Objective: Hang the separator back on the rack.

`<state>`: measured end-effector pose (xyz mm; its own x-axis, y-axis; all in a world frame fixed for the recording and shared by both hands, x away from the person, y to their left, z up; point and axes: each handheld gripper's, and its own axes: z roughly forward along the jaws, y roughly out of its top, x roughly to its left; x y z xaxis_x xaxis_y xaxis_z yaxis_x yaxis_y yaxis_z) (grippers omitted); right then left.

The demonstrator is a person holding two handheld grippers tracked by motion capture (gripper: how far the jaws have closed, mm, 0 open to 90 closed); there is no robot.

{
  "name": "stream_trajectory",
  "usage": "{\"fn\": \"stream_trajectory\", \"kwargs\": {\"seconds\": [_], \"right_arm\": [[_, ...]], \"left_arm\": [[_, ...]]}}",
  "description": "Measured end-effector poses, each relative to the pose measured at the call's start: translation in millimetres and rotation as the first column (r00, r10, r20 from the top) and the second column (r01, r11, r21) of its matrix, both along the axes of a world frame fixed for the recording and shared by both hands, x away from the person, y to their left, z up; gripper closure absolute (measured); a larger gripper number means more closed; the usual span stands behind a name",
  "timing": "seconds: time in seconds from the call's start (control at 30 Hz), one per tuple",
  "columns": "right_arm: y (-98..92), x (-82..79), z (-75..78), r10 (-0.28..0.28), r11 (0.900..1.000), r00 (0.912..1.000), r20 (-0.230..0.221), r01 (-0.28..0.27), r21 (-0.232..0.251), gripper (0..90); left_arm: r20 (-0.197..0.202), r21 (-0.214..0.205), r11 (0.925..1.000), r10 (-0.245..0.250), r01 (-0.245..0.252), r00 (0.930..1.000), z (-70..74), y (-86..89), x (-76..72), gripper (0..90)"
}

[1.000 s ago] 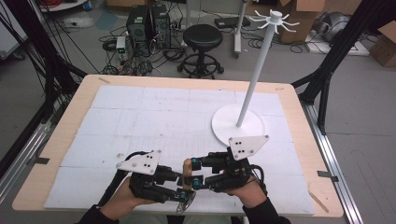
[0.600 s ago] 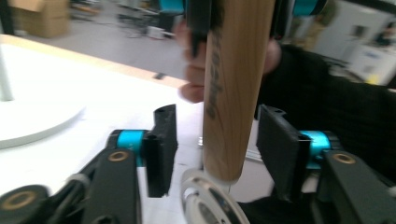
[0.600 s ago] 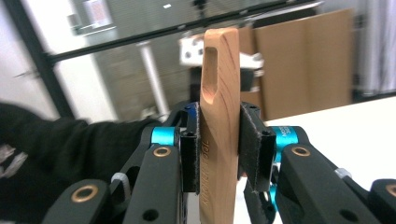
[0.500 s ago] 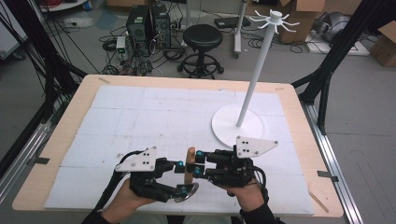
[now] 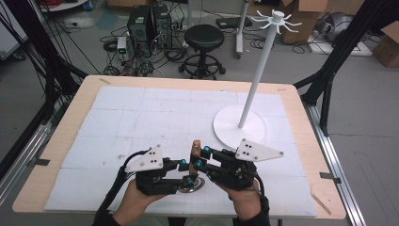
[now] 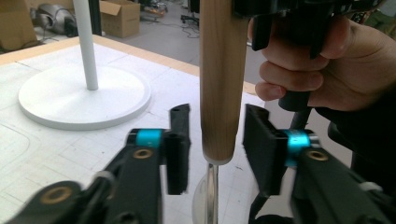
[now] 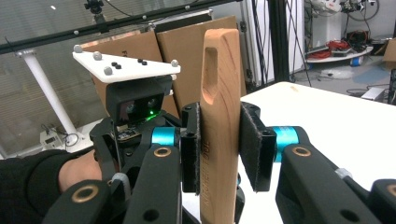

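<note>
Holding a wooden-handled utensil point(image 5: 195, 151) upright near the front edge of the table point(image 5: 56, 146), the right gripper point(image 5: 203, 158) has its padded jaws clamped on the handle; in the right gripper view the pads press both flat sides of the wood below the hanging slot point(image 7: 211, 74); the grip looks firm and square. The utensil's metal end point(image 5: 190, 184) sits low by the white mat point(image 5: 141, 122), probably a spoon bowl or ladle cup, though it is too small and shadowed in the high view to name for sure.

Left gripper point(image 5: 184, 173) sits just beside, lower on the utensil; in the left gripper view its jaws stand apart on either side of the handle's bottom end point(image 6: 219, 140), with a clear gap at each pad; they have just been closing in, handle between them, not yet touching. Thin metal shank point(image 6: 211, 191) runs down below the wood.

White hanging stand point(image 5: 256, 84) rises well apart, at the right rear of the mat, its round base point(image 5: 240, 126) bare; hooks point(image 5: 277, 20) at the top.

Risks from here: left jaws may bite on the rounded handle tip or the slim shank, not the flat wood, so the utensil could pivot or slip once the right lets go; releasing too early would drop it on the mat; two grippers so close could knock each other; the slot is narrow, so a tilted carry would miss a hook.
</note>
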<state>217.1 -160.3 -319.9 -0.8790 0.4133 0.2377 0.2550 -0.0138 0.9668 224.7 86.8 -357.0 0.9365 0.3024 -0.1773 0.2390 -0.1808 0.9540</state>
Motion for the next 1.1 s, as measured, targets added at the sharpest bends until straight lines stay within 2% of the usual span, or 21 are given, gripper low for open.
{"fn": "stream_trajectory", "kwargs": {"seconds": [0.07,0.33,0.37,0.4,0.47,0.5,0.57,0.6,0.7,0.73,0.77,0.8,0.93,0.97,1.03,1.1], "right_arm": [[0.5,0.2,-0.8,-0.001,1.0,1.0,-0.003,0.001,0.005,71.2],[-0.2,0.7,-2.6,0.003,0.9998,0.9995,-0.032,-0.002,0.019,68.3],[-0.8,1.3,-2.6,0.024,0.9992,0.9988,-0.043,-0.022,0.034,57.8],[-1.4,2.1,-1.5,0.03,0.9983,0.9987,-0.04,-0.028,0.052,41.5],[-2.7,2.4,-1.0,0.044,0.9978,0.9987,-0.026,-0.043,0.05,39.2],[-5.4,4.0,-0.6,0.083,0.9956,0.9965,-0.008,-0.082,0.044,31.9],[-6.8,5.3,-0.9,0.102,0.9936,0.9947,-0.01,-0.101,0.05,28.5],[-9.3,6.9,-1.2,0.141,0.9889,0.99,0.004,-0.141,0.046,28.0],[-12.1,9.8,-1.8,0.192,0.9798,0.9812,0.021,-0.193,0.053,30.4],[-12.1,9.8,-1.8,0.192,0.9798,0.9812,0.021,-0.193,0.053,30.4],[-12.8,10.6,-2.3,0.232,0.9701,0.9721,0.036,-0.234,0.065,37.4],[-12.7,10.6,-2.3,0.247,0.9661,0.968,0.046,-0.25,0.066,40.4],[-8.8,10.5,-3.1,0.283,0.9567,0.9579,0.047,-0.286,0.056,49.1],[-7.5,10.5,-3.3,0.288,0.9555,0.9563,0.049,-0.291,0.052,50.4],[-5.5,10.3,-3.4,0.313,0.9478,0.9486,0.049,-0.315,0.049,55.0],[-4.8,10.4,-3.5,0.32,0.9453,0.9461,0.05,-0.322,0.049,56.1]], "left_arm": [[-0.001,0.0,1.0,-0.002,0.002,1.0,0.1,-0.3,0.8,71.4],[-0.01,0.01,0.9999,-0.013,0.013,0.9999,0.8,-0.3,1.3,72.6],[-0.013,0.011,0.9998,-0.016,0.016,0.9998,0.8,-0.1,1.3,72.7],[-0.018,0.004,0.9995,-0.031,0.031,0.9994,1.0,0.4,1.3,72.7],[-0.016,0.001,0.9992,-0.039,0.039,0.9991,1.4,0.9,1.3,72.7],[-0.022,-0.009,0.9987,-0.049,0.049,0.9985,1.8,1.4,0.8,72.7],[-0.021,-0.015,0.9975,-0.069,0.069,0.9974,2.8,2.6,0.4,72.7],[-0.019,-0.022,0.9959,-0.088,0.087,0.9959,3.7,3.2,-0.4,72.8],[-0.015,-0.029,0.9937,-0.109,0.109,0.9939,4.6,4.2,-0.6,72.7],[-0.015,-0.036,0.9925,-0.118,0.117,0.9929,5.0,4.5,-0.8,72.7],[-0.014,-0.041,0.9914,-0.125,0.124,0.9921,5.1,4.7,-1.2,72.7],[-0.013,-0.043,0.9884,-0.146,0.146,0.9891,5.4,5.1,-1.9,72.7],[-0.01,-0.043,0.9859,-0.162,0.162,0.9867,5.6,5.5,-2.8,72.7],[-0.01,-0.045,0.9831,-0.178,0.177,0.984,5.7,5.5,-3.3,72.8],[-0.007,-0.048,0.9813,-0.187,0.186,0.9824,6.0,5.7,-3.9,72.7],[-0.008,-0.051,0.9803,-0.191,0.191,0.9815,6.4,5.8,-4.1,72.7]]}}
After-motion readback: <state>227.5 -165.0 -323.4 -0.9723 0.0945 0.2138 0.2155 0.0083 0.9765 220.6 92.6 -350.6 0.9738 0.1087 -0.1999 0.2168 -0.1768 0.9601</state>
